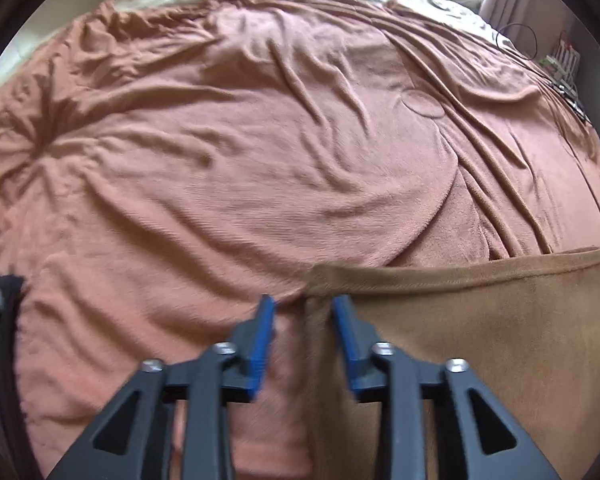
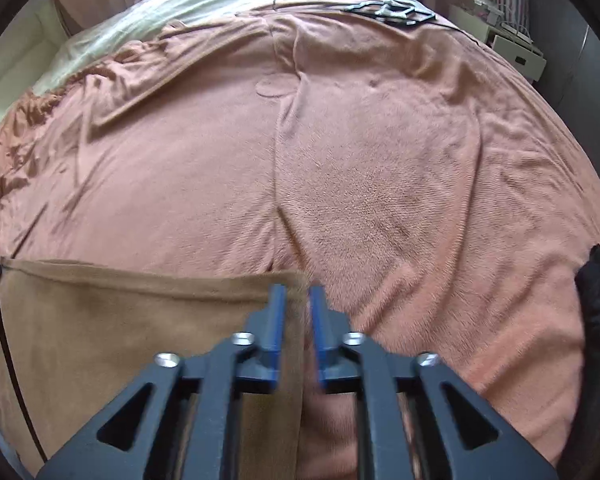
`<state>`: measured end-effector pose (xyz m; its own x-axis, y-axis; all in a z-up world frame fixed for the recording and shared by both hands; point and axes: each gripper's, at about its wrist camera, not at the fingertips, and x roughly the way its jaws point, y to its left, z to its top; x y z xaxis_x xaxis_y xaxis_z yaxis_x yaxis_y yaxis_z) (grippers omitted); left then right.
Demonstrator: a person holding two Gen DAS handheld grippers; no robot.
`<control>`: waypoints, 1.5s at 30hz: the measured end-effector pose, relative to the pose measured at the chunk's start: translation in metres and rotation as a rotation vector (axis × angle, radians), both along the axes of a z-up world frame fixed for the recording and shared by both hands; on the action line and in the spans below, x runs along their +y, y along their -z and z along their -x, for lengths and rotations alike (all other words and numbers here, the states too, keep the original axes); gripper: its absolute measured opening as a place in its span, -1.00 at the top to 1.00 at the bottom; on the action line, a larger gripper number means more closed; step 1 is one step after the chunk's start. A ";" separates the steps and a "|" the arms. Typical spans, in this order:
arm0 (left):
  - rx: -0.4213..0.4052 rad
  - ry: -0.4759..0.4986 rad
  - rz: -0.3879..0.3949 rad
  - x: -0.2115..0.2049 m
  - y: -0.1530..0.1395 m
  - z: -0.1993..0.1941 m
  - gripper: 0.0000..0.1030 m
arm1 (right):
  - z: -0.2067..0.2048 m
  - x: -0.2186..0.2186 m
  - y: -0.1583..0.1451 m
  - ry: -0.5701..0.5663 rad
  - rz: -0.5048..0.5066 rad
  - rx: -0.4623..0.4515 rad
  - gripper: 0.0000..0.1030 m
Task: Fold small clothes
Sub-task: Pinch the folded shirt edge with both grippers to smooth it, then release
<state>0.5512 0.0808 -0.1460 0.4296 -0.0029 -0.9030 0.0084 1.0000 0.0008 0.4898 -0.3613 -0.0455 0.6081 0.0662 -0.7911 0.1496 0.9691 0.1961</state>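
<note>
A brown suede-like garment lies flat on the pink blanket, its hemmed top edge running left to right. In the left wrist view my left gripper stands open over the garment's top left corner, one blue finger on each side of its left edge. In the right wrist view the same garment fills the lower left. My right gripper has its jaws narrowly apart around the garment's top right corner; the cloth edge runs between the fingers. Whether it pinches the cloth is unclear.
The pink blanket covers a bed, with a cream sheet at the far end. Cables and a dark device lie at the far right of the bed. A black cloth sits at the right edge. A white shelf stands beyond.
</note>
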 end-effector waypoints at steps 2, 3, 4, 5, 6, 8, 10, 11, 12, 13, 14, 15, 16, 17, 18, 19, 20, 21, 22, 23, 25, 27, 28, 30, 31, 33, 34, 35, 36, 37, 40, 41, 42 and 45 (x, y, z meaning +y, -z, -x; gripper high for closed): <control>-0.024 0.003 0.005 0.003 -0.011 0.012 0.11 | 0.017 0.003 -0.010 -0.013 0.005 -0.035 -0.05; -0.031 0.006 0.012 0.004 -0.016 0.018 0.11 | 0.024 0.004 -0.014 -0.026 -0.001 -0.047 -0.05; -0.037 0.010 0.016 0.004 -0.020 0.024 0.11 | 0.031 0.005 -0.016 -0.037 -0.005 -0.056 -0.05; -0.044 0.018 0.017 0.004 -0.025 0.031 0.11 | 0.040 0.007 -0.019 -0.047 -0.005 -0.065 -0.05; -0.055 0.030 0.013 0.002 -0.030 0.039 0.11 | 0.049 0.010 -0.022 -0.059 -0.002 -0.077 -0.05; -0.065 0.054 0.009 -0.003 -0.035 0.052 0.11 | 0.062 0.015 -0.024 -0.086 -0.006 -0.093 -0.05; -0.073 0.071 0.013 -0.008 -0.039 0.061 0.11 | 0.074 0.018 -0.021 -0.111 -0.006 -0.097 -0.05; -0.075 0.083 0.016 -0.011 -0.040 0.067 0.12 | 0.077 0.020 -0.021 -0.120 -0.003 -0.100 -0.04; -0.080 0.092 0.018 -0.014 -0.040 0.071 0.16 | 0.082 0.024 -0.019 -0.134 0.000 -0.102 0.00; -0.083 0.104 0.020 -0.017 -0.040 0.076 0.31 | 0.086 0.025 -0.018 -0.149 0.001 -0.100 0.04; -0.078 0.112 0.023 -0.019 -0.039 0.077 0.45 | 0.089 0.025 -0.017 -0.160 0.001 -0.097 0.13; -0.065 0.123 0.027 -0.021 -0.036 0.079 0.48 | 0.092 0.026 -0.016 -0.173 0.003 -0.092 0.22; -0.054 0.133 0.029 -0.024 -0.032 0.080 0.53 | 0.092 0.028 -0.015 -0.185 0.009 -0.086 0.26; -0.047 0.139 0.029 -0.026 -0.030 0.081 0.58 | 0.090 0.029 -0.012 -0.196 0.017 -0.076 0.35; -0.036 0.149 0.025 -0.028 -0.025 0.082 0.61 | 0.088 0.031 -0.009 -0.205 0.023 -0.065 0.43; -0.028 0.152 0.023 -0.029 -0.022 0.083 0.64 | 0.084 0.033 -0.006 -0.212 0.026 -0.053 0.46; -0.016 0.156 0.023 -0.031 -0.017 0.083 0.65 | 0.080 0.034 -0.003 -0.215 0.034 -0.042 0.49; -0.008 0.158 0.022 -0.032 -0.013 0.083 0.66 | 0.077 0.035 -0.001 -0.216 0.042 -0.035 0.51; 0.004 0.160 0.020 -0.032 -0.008 0.082 0.66 | 0.073 0.036 0.002 -0.217 0.054 -0.026 0.52; 0.010 0.160 0.017 -0.032 -0.005 0.081 0.66 | 0.069 0.034 0.008 -0.211 0.067 -0.012 0.55; 0.029 0.157 0.017 -0.029 0.003 0.078 0.68 | 0.061 0.030 0.018 -0.186 0.077 0.014 0.62; 0.037 0.153 0.019 -0.027 0.009 0.076 0.70 | 0.056 0.027 0.026 -0.171 0.060 0.030 0.79; 0.038 0.148 0.009 -0.026 0.011 0.074 0.70 | 0.055 0.027 0.028 -0.163 0.058 0.033 0.84; 0.029 0.138 -0.008 -0.024 0.013 0.072 0.70 | 0.052 0.026 0.030 -0.145 0.048 0.031 0.93; 0.027 0.135 -0.017 -0.023 0.014 0.071 0.70 | 0.051 0.025 0.030 -0.130 0.045 0.033 0.95; 0.023 0.129 -0.026 -0.022 0.016 0.070 0.70 | 0.050 0.026 0.029 -0.111 0.050 0.042 0.97; 0.025 0.121 -0.017 -0.020 0.015 0.070 0.71 | 0.051 0.027 0.028 -0.102 0.053 0.046 0.97; 0.026 0.114 -0.014 -0.019 0.014 0.071 0.71 | 0.053 0.029 0.027 -0.095 0.055 0.048 0.97; 0.028 0.107 -0.017 -0.018 0.011 0.072 0.71 | 0.055 0.031 0.026 -0.089 0.053 0.053 0.96; 0.028 0.095 -0.033 -0.018 0.008 0.074 0.70 | 0.058 0.032 0.024 -0.088 0.049 0.053 0.96; 0.017 0.066 -0.063 -0.013 -0.001 0.084 0.70 | 0.073 0.030 0.015 -0.089 0.033 0.043 0.85; 0.017 0.063 -0.044 -0.010 -0.003 0.087 0.70 | 0.078 0.030 0.014 -0.095 0.022 0.044 0.85; 0.014 0.059 -0.015 -0.006 -0.007 0.093 0.70 | 0.084 0.031 0.013 -0.102 0.006 0.044 0.85; 0.006 0.059 -0.002 -0.003 -0.014 0.107 0.69 | 0.097 0.029 0.010 -0.114 -0.012 0.039 0.66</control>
